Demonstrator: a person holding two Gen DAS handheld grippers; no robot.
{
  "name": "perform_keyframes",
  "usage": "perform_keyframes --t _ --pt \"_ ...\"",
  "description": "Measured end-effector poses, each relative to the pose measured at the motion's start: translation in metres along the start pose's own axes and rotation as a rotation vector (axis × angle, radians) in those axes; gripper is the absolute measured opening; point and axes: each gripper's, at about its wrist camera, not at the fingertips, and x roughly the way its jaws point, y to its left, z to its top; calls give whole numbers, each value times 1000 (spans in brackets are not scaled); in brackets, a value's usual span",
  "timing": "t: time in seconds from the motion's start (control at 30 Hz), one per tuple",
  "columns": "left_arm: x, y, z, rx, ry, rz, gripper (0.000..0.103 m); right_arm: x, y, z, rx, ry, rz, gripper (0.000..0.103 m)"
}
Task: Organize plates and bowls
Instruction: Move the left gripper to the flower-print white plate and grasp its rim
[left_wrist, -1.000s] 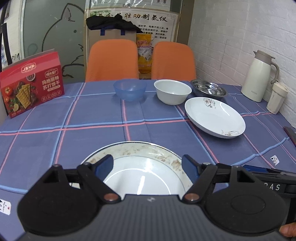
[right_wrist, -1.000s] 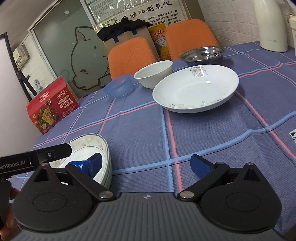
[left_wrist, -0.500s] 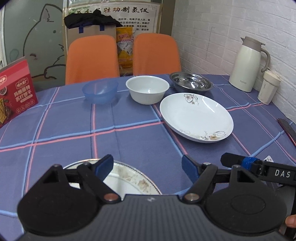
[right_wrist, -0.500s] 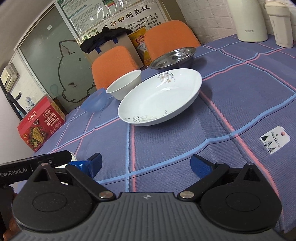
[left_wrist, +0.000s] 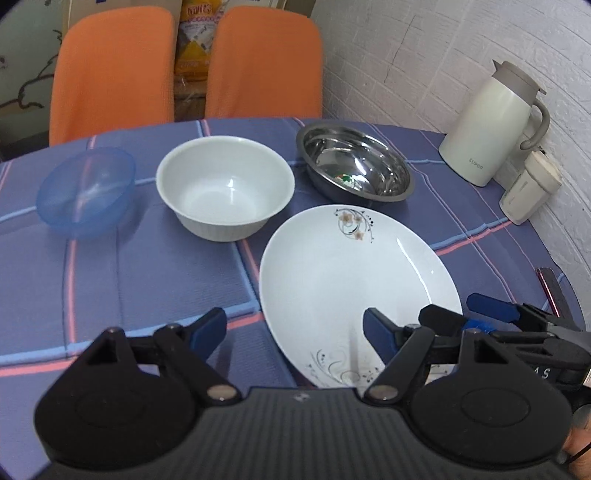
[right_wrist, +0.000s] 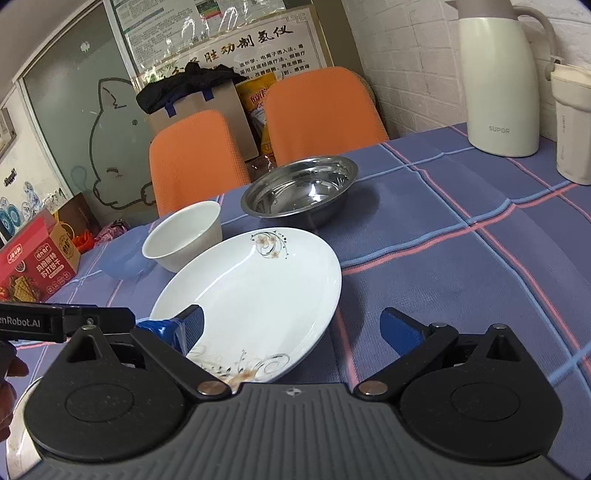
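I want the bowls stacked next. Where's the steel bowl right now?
The steel bowl sits at the table's far side, just beyond the flowered plate, between the white bowl and the cream jug.

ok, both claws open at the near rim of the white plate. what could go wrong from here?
1. The left claw and right claw crowd the same near edge of the plate; they could collide.
2. The plate is shallow and glossy, so a rim pinch may slip.
3. The white bowl and steel bowl stand just behind the plate, though not touching it; pushing it forward could knock them.
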Motion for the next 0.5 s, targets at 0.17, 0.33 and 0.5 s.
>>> perform_keyframes --t 0.17,0.33,0.5 --pt "25 1 9 -21 27 7 75 27 -4 6 -21 64 -2 89" --pt "39 -1 10 -28 38 16 73 38 -1 4 -48 93 10 89" --pt "42 -5 10 -17 21 39 72 47 13 2 -119 100 13 90"
